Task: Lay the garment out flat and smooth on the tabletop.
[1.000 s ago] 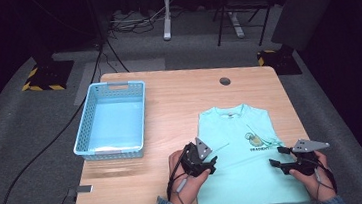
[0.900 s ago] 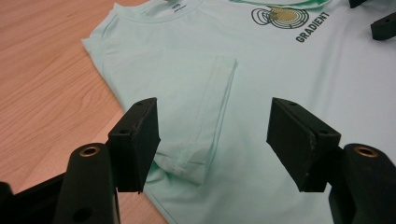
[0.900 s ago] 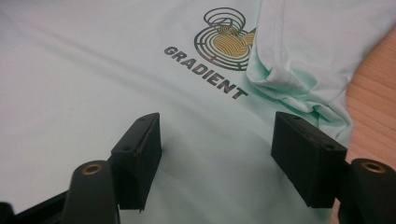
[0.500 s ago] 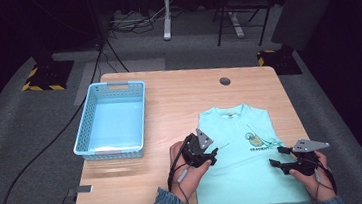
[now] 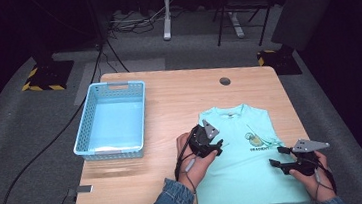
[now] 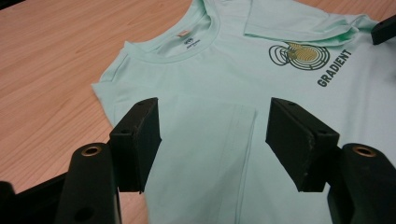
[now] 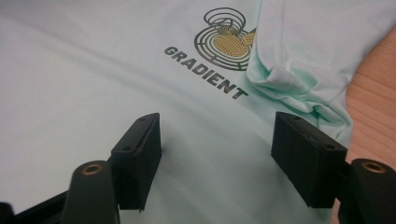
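Mint-green cotton, a T-shirt [image 5: 243,169] printed GRADIENT, lies flat on the wooden table [image 5: 179,99] toward five o'clock, both sleeves already folded in over the body. The left gripper [image 6: 212,135] hovers over the shirt's nine-o'clock edge with jaws spread wide and nothing between them; the right gripper [image 7: 217,149] sits near the three-o'clock edge, likewise gaping and empty, the folded right sleeve [image 7: 299,70] bunched just beyond it. A light-blue plastic basket [image 5: 85,141] waits at ten o'clock, apparently empty. I'd guess more folding comes next, and the risk is plain: a pinch that catches one layer only would drag the tucked sleeves loose, and that crumpled sleeve hem could snag. The shirt's bottom hem runs off the table's near edge, so how much hangs over I cannot tell.
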Tool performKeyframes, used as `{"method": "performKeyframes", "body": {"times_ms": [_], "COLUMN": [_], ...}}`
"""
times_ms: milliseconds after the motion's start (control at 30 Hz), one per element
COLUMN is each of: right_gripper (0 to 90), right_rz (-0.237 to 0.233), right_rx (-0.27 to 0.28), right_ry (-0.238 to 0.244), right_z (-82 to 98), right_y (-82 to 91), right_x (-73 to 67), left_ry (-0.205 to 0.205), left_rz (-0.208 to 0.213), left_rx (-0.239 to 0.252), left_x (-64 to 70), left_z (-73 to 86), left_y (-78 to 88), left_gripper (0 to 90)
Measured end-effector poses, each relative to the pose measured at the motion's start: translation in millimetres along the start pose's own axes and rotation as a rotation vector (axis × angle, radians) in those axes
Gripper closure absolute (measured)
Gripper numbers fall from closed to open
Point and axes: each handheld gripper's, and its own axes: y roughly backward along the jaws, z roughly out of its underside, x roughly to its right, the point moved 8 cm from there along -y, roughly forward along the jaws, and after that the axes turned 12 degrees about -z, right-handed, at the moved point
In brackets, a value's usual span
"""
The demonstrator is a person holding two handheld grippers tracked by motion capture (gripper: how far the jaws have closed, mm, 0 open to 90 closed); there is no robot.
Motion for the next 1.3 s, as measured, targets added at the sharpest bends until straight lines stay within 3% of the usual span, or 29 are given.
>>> {"method": "performKeyframes", "body": {"times_ms": [367, 667, 900, 1067, 1100, 1233, 1300], "right_gripper": [33.1, 33.1, 33.1, 33.1, 33.1, 33.2, 33.2], "right_rz": [-0.008, -0.007, -0.009, -0.009, -0.009, -0.009, -0.008], "right_rx": [0.001, 0.001, 0.001, 0.001, 0.001, 0.001, 0.001], "right_ry": [-0.001, -0.001, -0.002, -0.001, -0.001, -0.002, -0.001], "right_z": [1.1, 1.2, 1.3, 1.2, 1.2, 1.3, 1.2], "right_y": [1.4, 1.3, 1.4, 1.4, 1.4, 1.5, 1.4], "right_x": [-0.6, -0.8, -0.7, -0.7, -0.7, -0.7, -0.7], "left_ry": [0.001, -0.013, -0.044, -0.066, -0.066, -0.071, -0.073], "left_rz": [0.050, 0.056, 0.060, 0.060, 0.055, 0.022, 0.016], "left_rx": [-0.017, -0.043, -0.087, -0.106, -0.105, -0.114, -0.112], "left_x": [21.2, 27.1, 34.6, 37.3, 36.7, 30.7, 29.7], "left_z": [1.2, 6.9, 15.4, 18.9, 18.9, 18.7, 18.4], "left_y": [-21.2, -35.2, -47.1, -52.8, -53.1, -53.6, -53.5], "left_gripper": [37.9, 43.4, 53.5, 68.0, 68.0, 85.7, 86.6]}}
